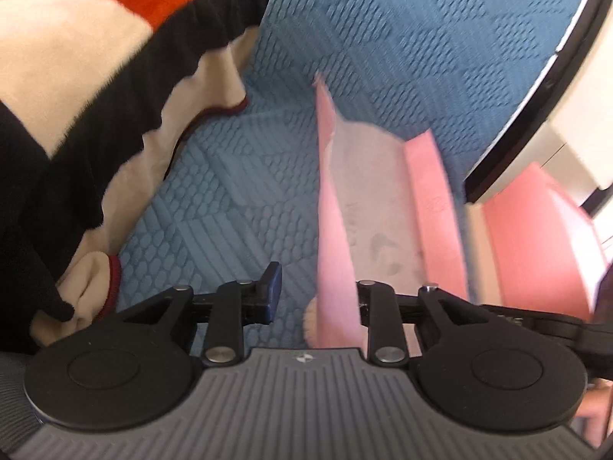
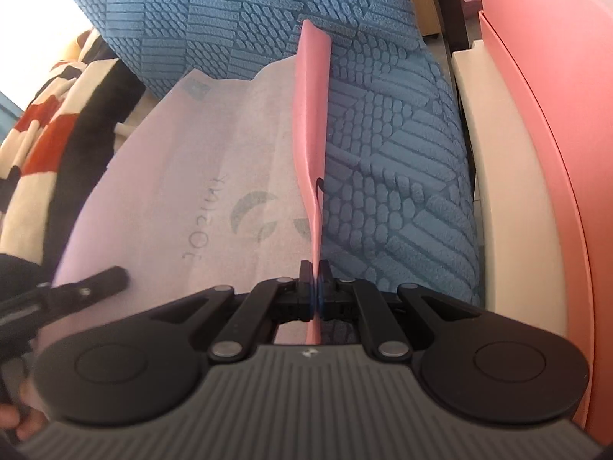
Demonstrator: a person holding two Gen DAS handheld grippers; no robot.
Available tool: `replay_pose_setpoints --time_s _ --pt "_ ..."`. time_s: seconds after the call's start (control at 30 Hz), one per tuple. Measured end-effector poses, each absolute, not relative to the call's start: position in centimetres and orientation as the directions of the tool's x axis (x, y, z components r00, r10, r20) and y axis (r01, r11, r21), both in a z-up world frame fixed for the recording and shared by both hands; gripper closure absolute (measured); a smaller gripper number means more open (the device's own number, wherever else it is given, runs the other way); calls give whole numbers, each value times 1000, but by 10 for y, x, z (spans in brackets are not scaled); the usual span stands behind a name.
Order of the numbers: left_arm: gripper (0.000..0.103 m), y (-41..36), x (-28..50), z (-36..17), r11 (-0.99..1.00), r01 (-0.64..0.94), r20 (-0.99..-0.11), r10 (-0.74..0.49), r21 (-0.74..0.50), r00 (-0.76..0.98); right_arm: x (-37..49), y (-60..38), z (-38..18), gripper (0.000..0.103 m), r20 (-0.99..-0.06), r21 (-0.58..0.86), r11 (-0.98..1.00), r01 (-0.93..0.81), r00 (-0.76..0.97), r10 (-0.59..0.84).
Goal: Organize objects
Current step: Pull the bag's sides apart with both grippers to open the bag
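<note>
A thin pink sheet (image 2: 312, 115) with a pale printed underside (image 2: 172, 191) lies on a blue textured cover (image 2: 383, 153). My right gripper (image 2: 316, 276) is shut on the sheet's raised pink edge, which stands upright between the pads. In the left wrist view the same sheet (image 1: 364, 191) rises against the right finger of my left gripper (image 1: 316, 287). That gripper's jaws stand apart, and the blue-padded left finger (image 1: 272, 287) is clear of the sheet. One left-gripper finger (image 2: 111, 278) rests over the sheet's pale face at the lower left.
A cream, red and black fleece blanket (image 1: 95, 76) lies bunched to the left on the blue cover (image 1: 383, 38). A pink panel (image 2: 536, 153) with a cream edge (image 2: 498, 191) borders the right side. A black-rimmed white surface (image 1: 555, 88) stands at the right.
</note>
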State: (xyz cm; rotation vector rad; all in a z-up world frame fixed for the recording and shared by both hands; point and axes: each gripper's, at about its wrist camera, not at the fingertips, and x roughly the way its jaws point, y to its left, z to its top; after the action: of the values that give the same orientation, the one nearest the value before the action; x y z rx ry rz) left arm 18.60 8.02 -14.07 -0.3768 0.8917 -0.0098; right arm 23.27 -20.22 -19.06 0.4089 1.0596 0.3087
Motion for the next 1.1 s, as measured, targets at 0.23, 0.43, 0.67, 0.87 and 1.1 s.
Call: replay_pose_setpoints --time_s 0.23,0.43,0.67,0.87,1.1 --pt "71 87 159 -124 914 -151 -727 -191 -377 660 233 -201 -190 98 -776 476 878 -44 448 443" --pt "71 89 134 -86 915 -135 -668 -171 -381 725 235 -201 -190 98 -776 482 875 -43 442 450" --pt "71 64 122 -58 858 52 -555 -376 -512 742 236 -201 -192 98 -777 504 864 -25 425 465" --pt "71 25 122 -71 865 130 -602 -438 -485 667 237 -203 -192 98 -775 520 854 -16 411 480" --pt "71 -11 104 -97 855 217 -659 -505 -472 558 238 -205 -194 98 -777 529 848 -10 395 489"
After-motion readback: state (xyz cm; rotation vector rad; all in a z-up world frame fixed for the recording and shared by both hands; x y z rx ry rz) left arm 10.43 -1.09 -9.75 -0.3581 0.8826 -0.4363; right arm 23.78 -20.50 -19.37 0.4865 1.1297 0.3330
